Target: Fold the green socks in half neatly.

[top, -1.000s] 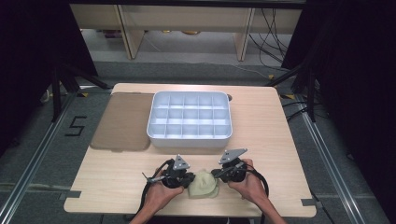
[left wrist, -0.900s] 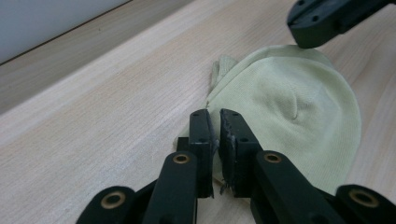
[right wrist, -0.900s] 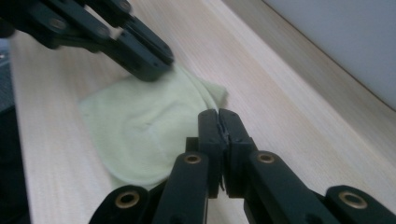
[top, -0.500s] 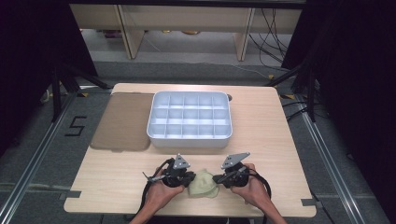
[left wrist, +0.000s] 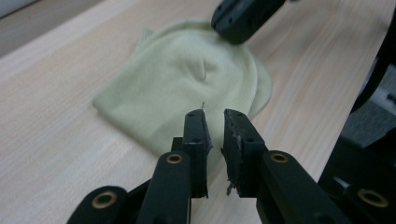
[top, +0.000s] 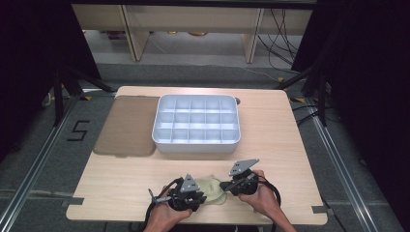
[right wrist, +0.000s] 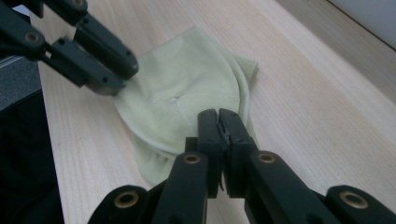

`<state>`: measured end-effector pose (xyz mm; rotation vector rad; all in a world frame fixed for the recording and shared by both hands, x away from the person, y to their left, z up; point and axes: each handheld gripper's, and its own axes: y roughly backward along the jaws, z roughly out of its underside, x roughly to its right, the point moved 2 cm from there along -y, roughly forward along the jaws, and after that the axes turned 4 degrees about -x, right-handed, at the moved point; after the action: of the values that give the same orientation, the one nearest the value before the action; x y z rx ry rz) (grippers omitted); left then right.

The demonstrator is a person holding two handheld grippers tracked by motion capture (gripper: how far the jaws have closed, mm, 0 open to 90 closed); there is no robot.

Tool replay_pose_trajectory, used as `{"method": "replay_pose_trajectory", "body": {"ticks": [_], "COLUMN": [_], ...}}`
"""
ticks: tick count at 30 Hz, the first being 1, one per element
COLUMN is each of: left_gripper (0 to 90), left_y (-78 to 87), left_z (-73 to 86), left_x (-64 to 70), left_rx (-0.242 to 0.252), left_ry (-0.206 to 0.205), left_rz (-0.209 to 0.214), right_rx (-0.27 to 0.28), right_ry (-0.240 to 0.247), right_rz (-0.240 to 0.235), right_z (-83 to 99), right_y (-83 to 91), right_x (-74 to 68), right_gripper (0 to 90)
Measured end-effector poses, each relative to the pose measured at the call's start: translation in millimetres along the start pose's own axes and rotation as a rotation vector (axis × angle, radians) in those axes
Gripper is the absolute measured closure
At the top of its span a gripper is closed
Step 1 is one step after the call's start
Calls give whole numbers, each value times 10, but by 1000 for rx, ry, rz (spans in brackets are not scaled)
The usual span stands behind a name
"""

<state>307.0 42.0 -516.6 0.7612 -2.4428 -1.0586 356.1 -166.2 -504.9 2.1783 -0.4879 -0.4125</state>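
While the pale green cloth [top: 211, 189] lies folded flat at the near edge of the table [top: 290, 145], it is flanked by the left gripper [left wrist: 214, 122], whose jaws are held slightly apart over its edge with nothing gripped, and the right gripper [right wrist: 218, 122], whose jaws are pressed together, whether on a fold cannot be told. Farther back, the white divided tray [top: 196, 145] is seen empty beside a brown mat [top: 126, 126], so the folding is judged largely done and the stowing not yet begun.

Soft matt knitted cloth [left wrist: 187, 79] lies on smooth pale wood table [left wrist: 56, 154].
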Motion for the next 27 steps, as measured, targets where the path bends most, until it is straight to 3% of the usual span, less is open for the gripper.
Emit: {"method": "replay_pose_trajectory", "body": {"ticks": [2, 5, 8, 12, 18, 24, 25, 27], "left_gripper": [783, 764, 741, 677, 618, 598, 603, 622], "left_y": [-6, 66, 164, 194, 116, 26, 7, -38], "left_z": [16, -13, -38, -9, -7, 4, 8, 5], "left_x": [-19, -41, -105, -194, -250, -224, -228, -230], "left_rx": [6, 33, 73, 72, 50, 20, 7, -2], "left_ry": [21, 21, 61, 112, 154, 155, 138, 136], "left_rz": [2, 6, 0, -5, -8, -6, -13, -18], "right_rx": [-7, 0, 13, 23, 12, 9, 11, 18], "right_ry": [-9, -3, -16, -1, 1, -3, -7, 16], "right_rz": [1, 10, 2, 10, 9, 4, 3, 3], "right_z": [7, 3, -21, -35, -40, -41, -41, -46], "right_y": [-9, -9, 22, 24, 2, 1, 4, -1], "right_x": [1, -2, -25, -27, -44, -48, -53, -46], "right_gripper": [883, 878, 875, 870, 869, 862, 862, 862]}}
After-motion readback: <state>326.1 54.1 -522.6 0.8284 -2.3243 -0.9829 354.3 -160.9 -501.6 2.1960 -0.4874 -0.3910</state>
